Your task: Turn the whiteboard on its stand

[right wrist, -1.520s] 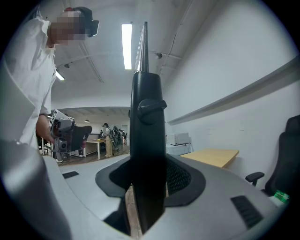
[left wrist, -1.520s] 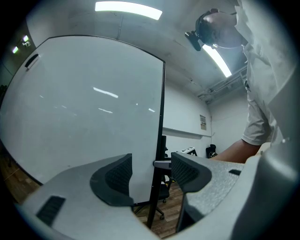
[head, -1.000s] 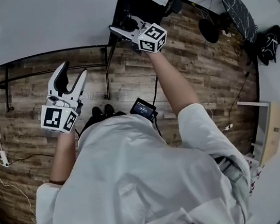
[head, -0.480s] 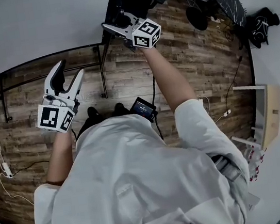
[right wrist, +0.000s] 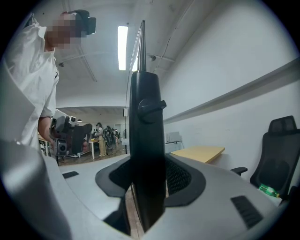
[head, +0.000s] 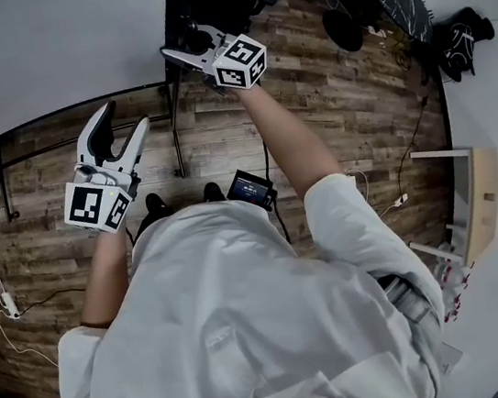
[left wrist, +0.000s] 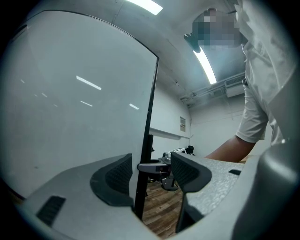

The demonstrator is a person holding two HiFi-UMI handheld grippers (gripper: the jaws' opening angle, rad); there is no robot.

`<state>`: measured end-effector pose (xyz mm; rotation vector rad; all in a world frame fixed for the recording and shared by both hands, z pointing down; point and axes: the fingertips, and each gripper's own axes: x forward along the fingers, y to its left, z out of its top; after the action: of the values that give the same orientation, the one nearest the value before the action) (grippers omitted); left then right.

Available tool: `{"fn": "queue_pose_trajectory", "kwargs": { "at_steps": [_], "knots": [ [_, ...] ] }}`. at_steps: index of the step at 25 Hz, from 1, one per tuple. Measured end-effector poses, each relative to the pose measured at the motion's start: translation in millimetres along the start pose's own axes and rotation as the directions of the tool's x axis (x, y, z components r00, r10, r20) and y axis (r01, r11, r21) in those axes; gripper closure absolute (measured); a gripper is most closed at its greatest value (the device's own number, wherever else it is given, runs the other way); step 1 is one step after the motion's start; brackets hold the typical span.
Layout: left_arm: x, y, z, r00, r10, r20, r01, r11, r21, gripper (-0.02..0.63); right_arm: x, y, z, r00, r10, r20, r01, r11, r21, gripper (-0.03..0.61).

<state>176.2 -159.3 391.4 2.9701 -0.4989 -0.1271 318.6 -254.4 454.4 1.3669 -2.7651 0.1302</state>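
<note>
The right gripper [right wrist: 147, 180] has its two grey jaws closed on the thick black post [right wrist: 146, 126] of the stand. The dark, bumpy pads [right wrist: 180, 178] press on both sides of the post. The post is smooth and stands straight up. It has a round knob [right wrist: 151, 105] on it.

The left gripper [left wrist: 151, 171] has its jaws apart, about halfway. The thin black edge [left wrist: 149, 122] of the whiteboard [left wrist: 70, 93] runs up between them. It is close to one ridged pad [left wrist: 117, 176] and clear of the other.

The whiteboard is big, flat, white and shiny, and ceiling lights gleam on it. It stands upright in front of the person, just past both grippers.

Each gripper has a cube [head: 240, 61] with black and white squares. The floor [head: 348, 114] is brown wood planks. The person's shirt [head: 248, 314] is white. Beyond the right gripper are a yellow table [right wrist: 197, 152] and a black chair [right wrist: 276, 154].
</note>
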Motion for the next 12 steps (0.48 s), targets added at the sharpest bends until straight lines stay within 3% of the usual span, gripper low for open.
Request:
{"fn": "queue_pose_trajectory", "kwargs": {
  "at_steps": [12],
  "knots": [
    [33,-42,-6,1.0,-0.027,-0.014,0.027,1.0,0.01,0.347,-40,-12,-4,1.0,-0.013,0.011,0.013,1.0,0.005,0.4]
  ]
}}
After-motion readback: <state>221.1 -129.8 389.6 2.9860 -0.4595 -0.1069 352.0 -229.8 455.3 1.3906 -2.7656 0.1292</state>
